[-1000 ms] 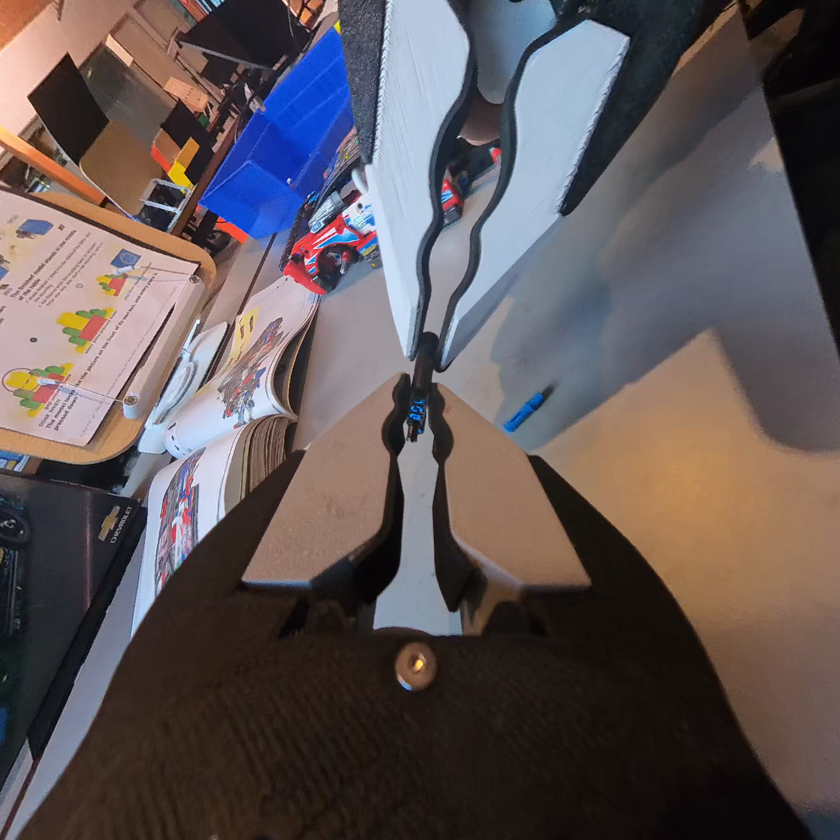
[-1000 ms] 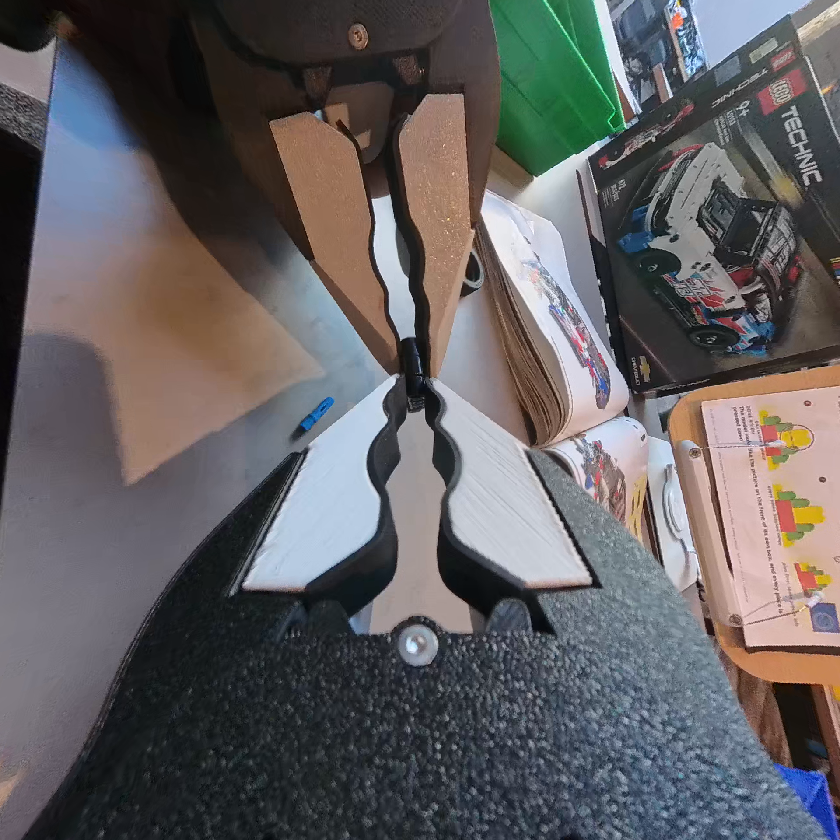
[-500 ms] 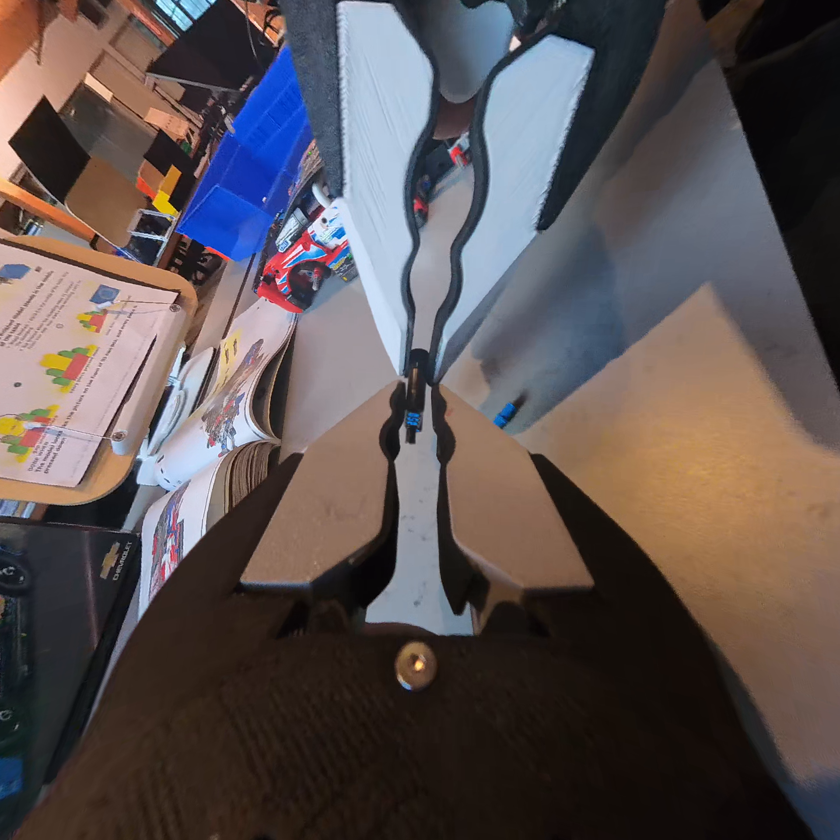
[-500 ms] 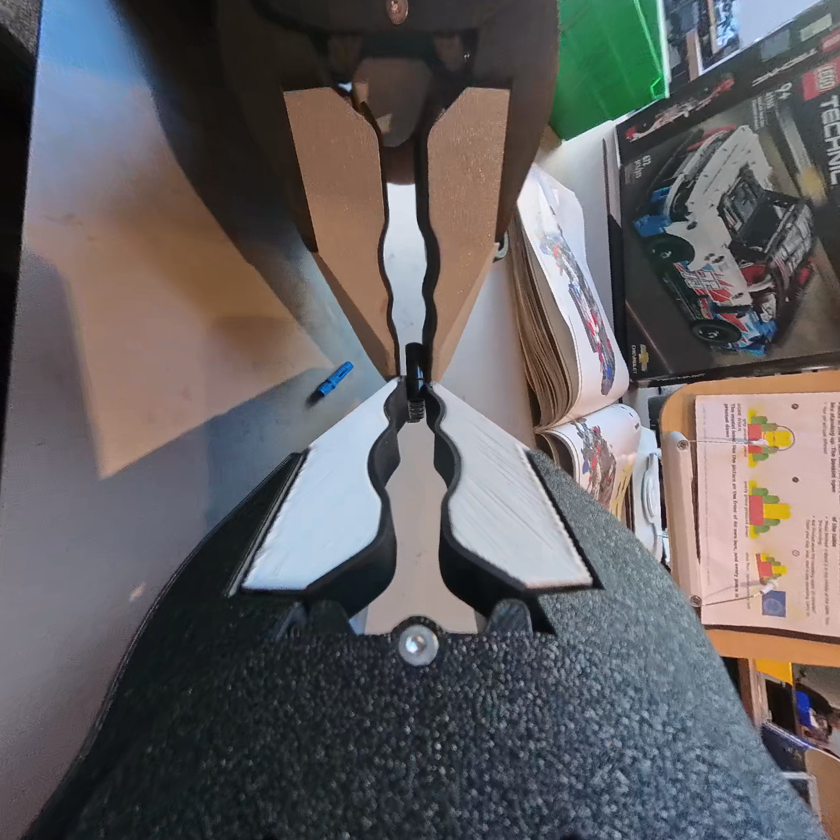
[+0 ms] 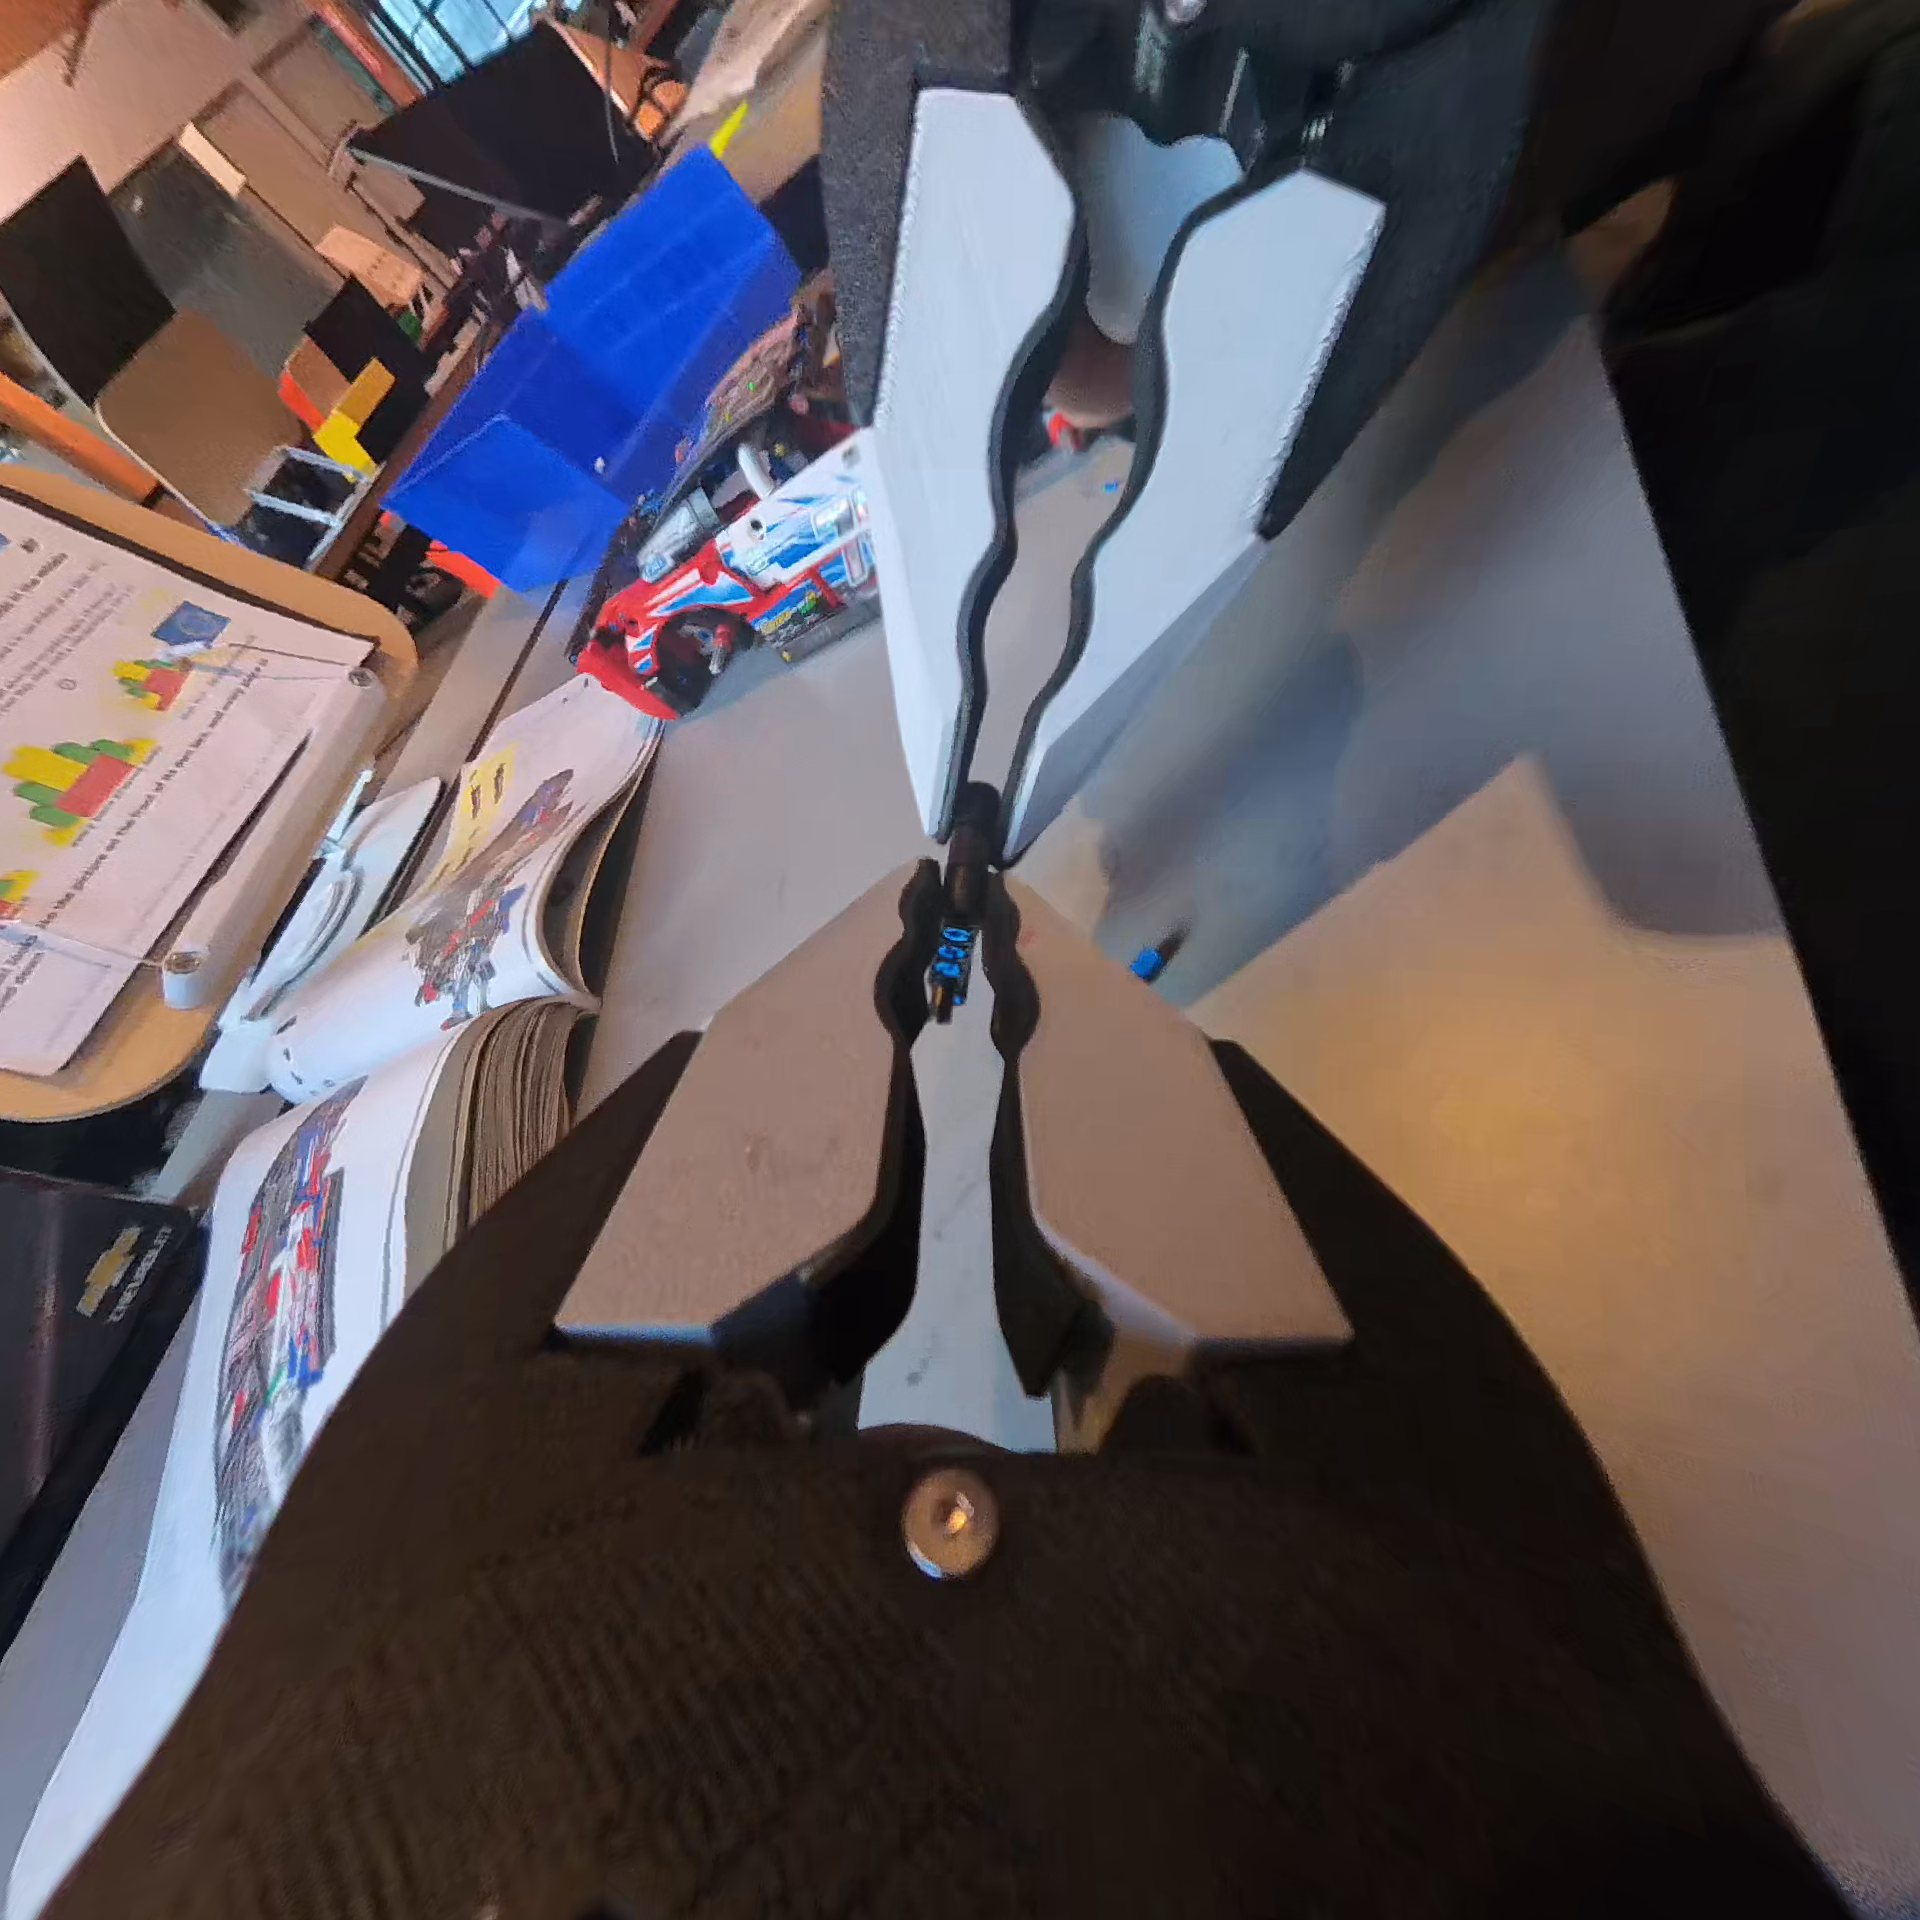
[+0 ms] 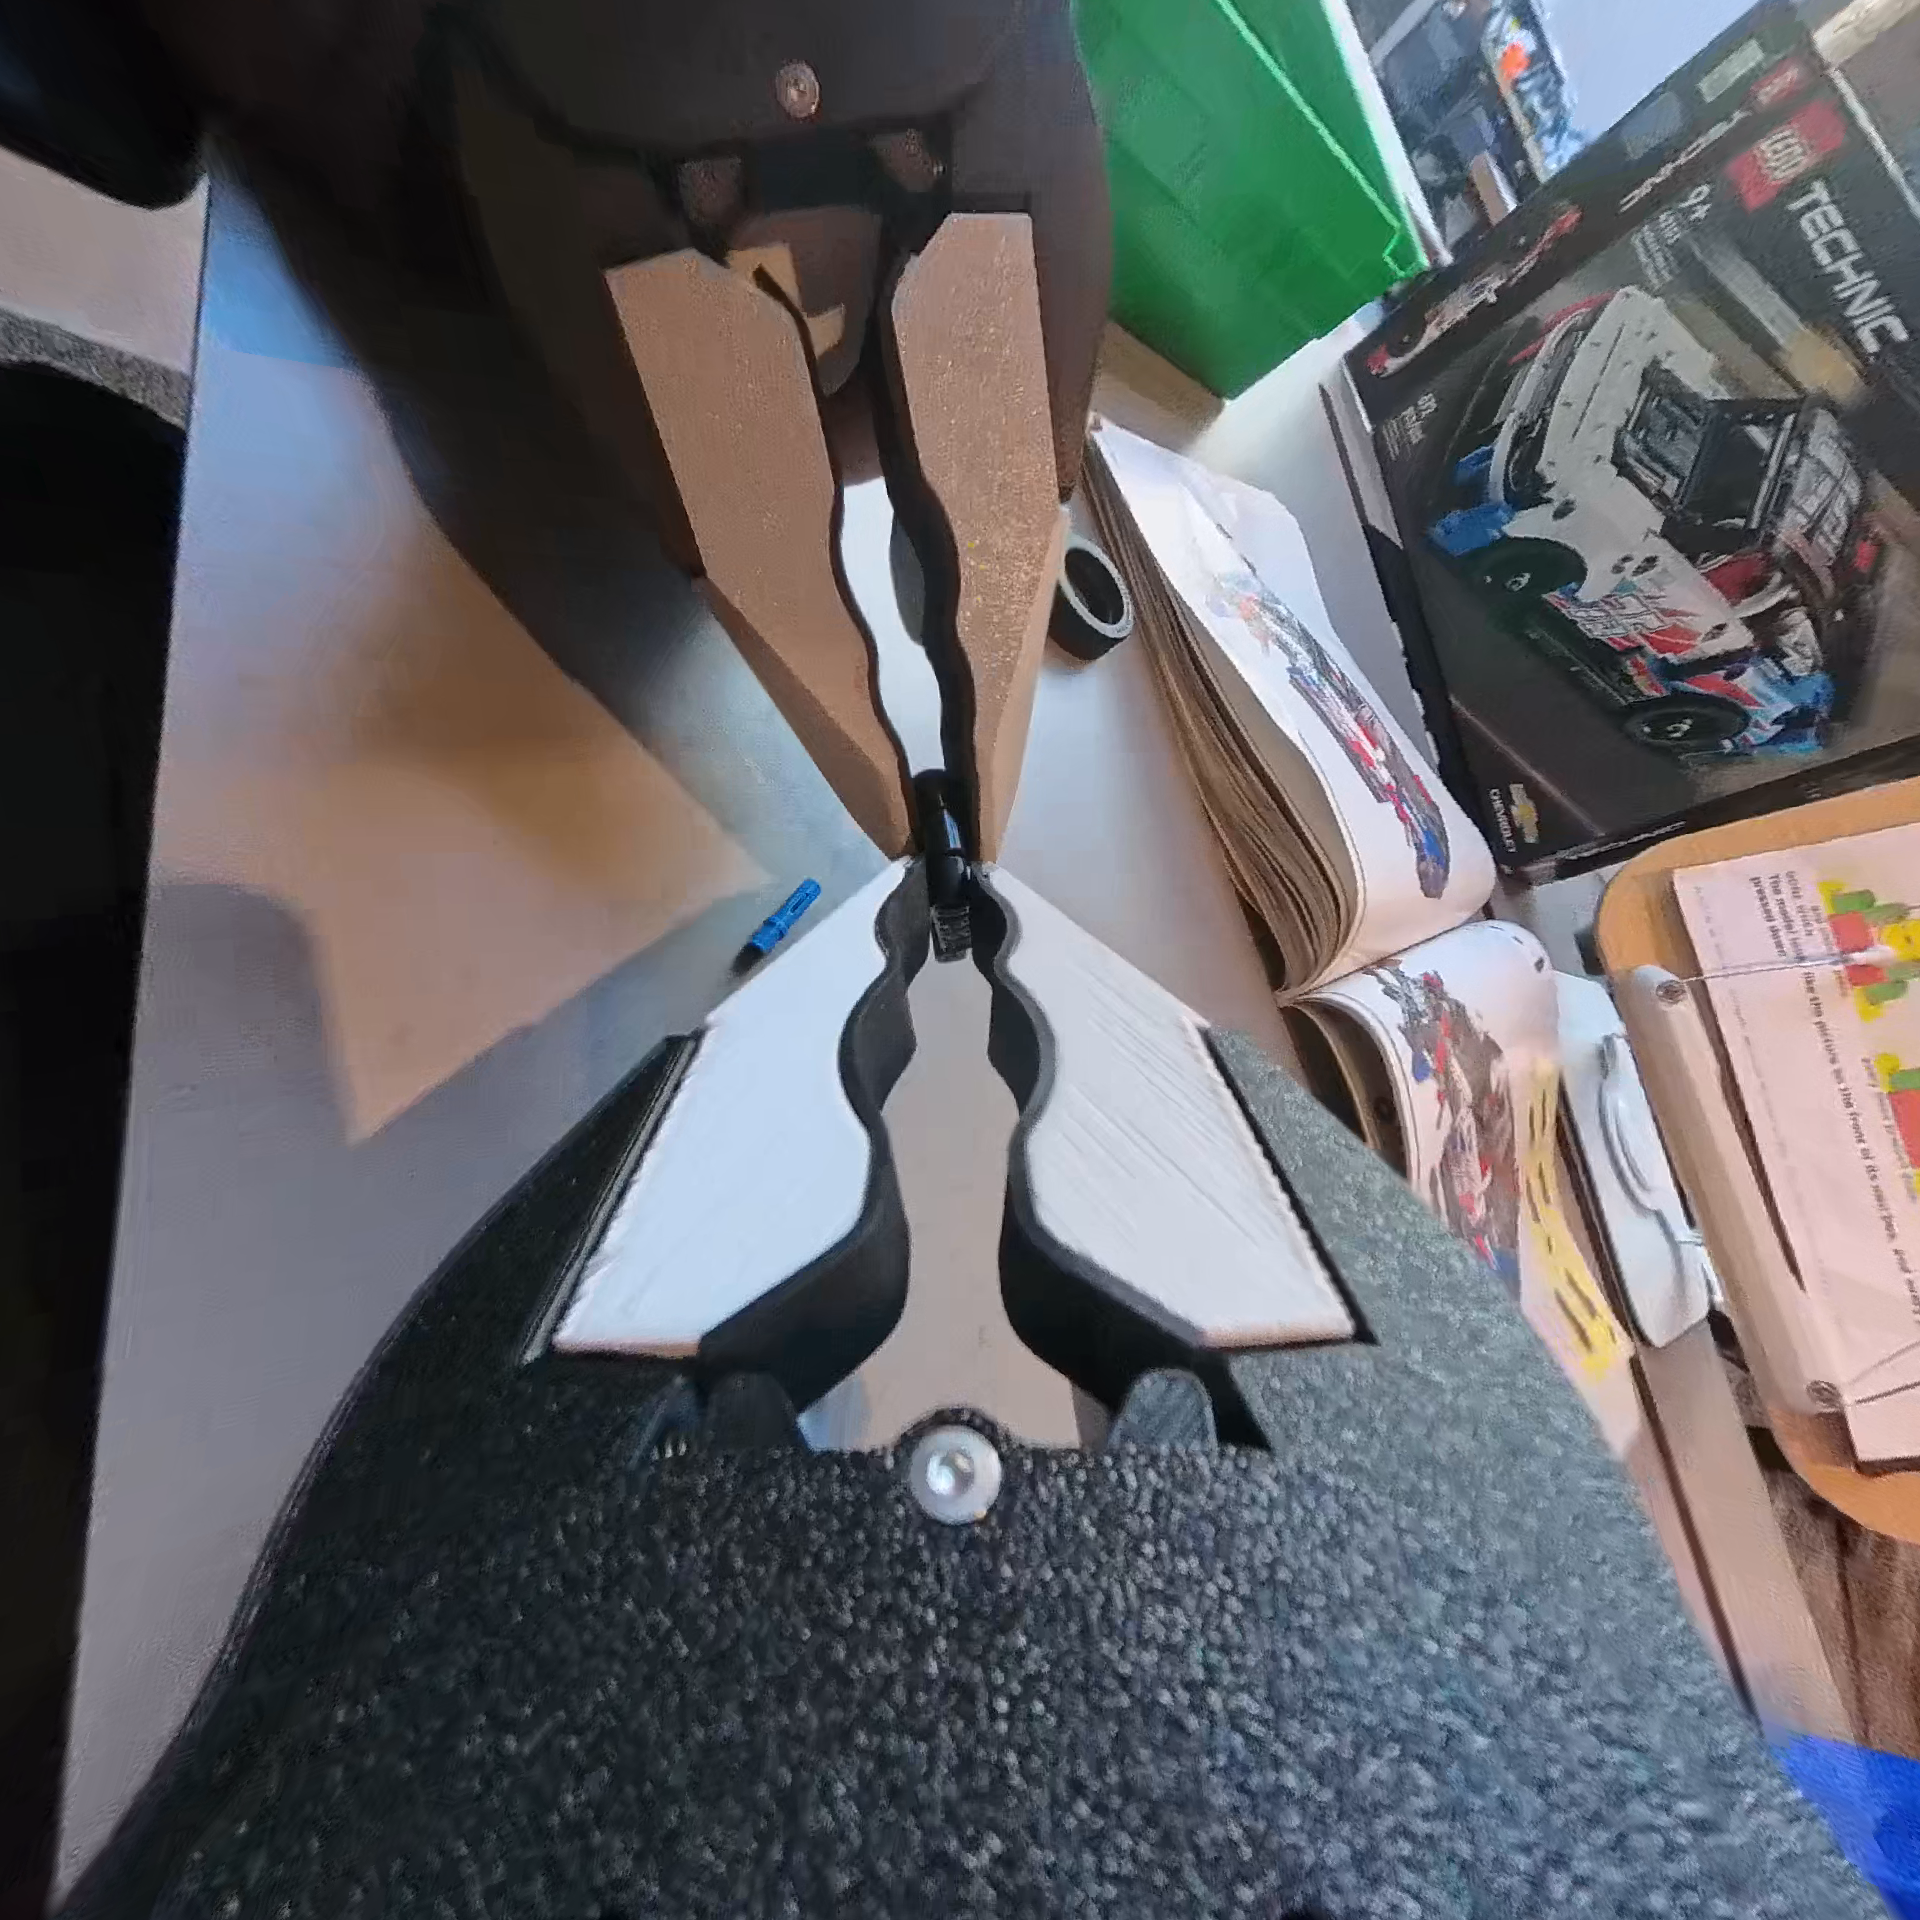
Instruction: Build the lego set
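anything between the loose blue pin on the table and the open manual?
In the right wrist view, the two grippers meet tip to tip between the blue pin and the open manual, both clamping a small black piece. Beneath them, bare table.

Looks like a lab/workshop space: grey worktable (image 5: 1558, 1143), blue storage bin (image 5: 613, 384) and green bin (image 6: 1236, 177), stacked boxes and panels in the background, open instruction booklet (image 6: 1309, 727), lego set box (image 6: 1662, 468), built toy car (image 5: 738, 592).

Blue bin (image 5: 613, 384), green bin (image 6: 1236, 177)
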Demonstrator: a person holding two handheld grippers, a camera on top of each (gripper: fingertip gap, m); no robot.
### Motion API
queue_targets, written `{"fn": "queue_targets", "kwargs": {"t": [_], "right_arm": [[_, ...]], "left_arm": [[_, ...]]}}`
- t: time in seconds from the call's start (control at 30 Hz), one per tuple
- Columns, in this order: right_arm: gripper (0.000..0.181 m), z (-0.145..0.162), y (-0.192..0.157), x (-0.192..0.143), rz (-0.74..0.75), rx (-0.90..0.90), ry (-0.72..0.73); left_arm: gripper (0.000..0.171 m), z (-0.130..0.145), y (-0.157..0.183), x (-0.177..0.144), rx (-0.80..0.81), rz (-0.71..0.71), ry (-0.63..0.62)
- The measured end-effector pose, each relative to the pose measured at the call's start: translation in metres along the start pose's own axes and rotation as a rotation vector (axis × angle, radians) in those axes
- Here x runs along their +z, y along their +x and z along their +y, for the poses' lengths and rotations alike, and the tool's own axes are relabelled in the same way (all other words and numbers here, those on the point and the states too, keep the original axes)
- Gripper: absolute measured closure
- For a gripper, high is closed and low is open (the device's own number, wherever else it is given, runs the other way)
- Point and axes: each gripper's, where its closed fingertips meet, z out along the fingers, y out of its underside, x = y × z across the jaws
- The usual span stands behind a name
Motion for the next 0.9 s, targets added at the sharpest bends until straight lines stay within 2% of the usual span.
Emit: {"fn": "queue_targets", "kwargs": {"t": [0.2, 0.23, 0.27, 0.3, 0.33, 0.37, 0.47, 0.53, 0.6, 0.7, 0.8, 0.9], "right_arm": [[0.173, 0.001, -0.002, -0.007, 0.026, 0.003, 0.027], [0.174, 0.007, 0.003, -0.009, 0.059, -0.005, 0.000], [0.174, 0.029, 0.018, -0.016, 0.122, -0.006, -0.079], [0.174, 0.052, 0.035, -0.031, 0.163, 0.089, -0.101], [0.175, 0.057, 0.049, -0.048, 0.178, 0.218, -0.042], [0.174, 0.050, 0.059, -0.061, 0.192, 0.293, 0.021], [0.174, 0.026, 0.067, -0.056, 0.253, 0.169, 0.025], [0.174, 0.019, 0.059, -0.045, 0.256, 0.109, 0.022], [0.174, 0.016, 0.049, -0.039, 0.260, 0.041, 0.033], [0.173, 0.029, 0.032, -0.024, 0.228, -0.070, -0.089], [0.173, 0.037, 0.020, -0.011, 0.192, -0.113, -0.154], [0.173, 0.051, 0.009, -0.005, 0.128, -0.119, -0.225]], "left_arm": [[0.167, -0.006, 0.004, 0.001, 0.047, -0.019, 0.018], [0.168, -0.004, 0.002, 0.001, 0.061, -0.036, 0.003], [0.167, 0.009, -0.013, -0.005, 0.062, -0.106, -0.060], [0.167, 0.020, -0.033, -0.017, -0.026, -0.154, -0.051], [0.168, 0.024, -0.047, -0.027, -0.164, -0.151, -0.005], [0.168, 0.021, -0.051, -0.029, -0.179, -0.143, 0.041], [0.167, 0.000, -0.027, -0.004, -0.031, -0.084, 0.055], [0.167, -0.010, -0.026, -0.005, 0.050, -0.119, 0.089], [0.167, -0.006, -0.026, -0.010, 0.147, -0.151, 0.088], [0.167, 0.005, -0.024, -0.012, 0.288, -0.181, 0.028], [0.167, 0.014, -0.020, -0.011, 0.434, -0.188, -0.037], [0.167, 0.036, -0.010, -0.009, 0.488, -0.126, -0.123]]}}
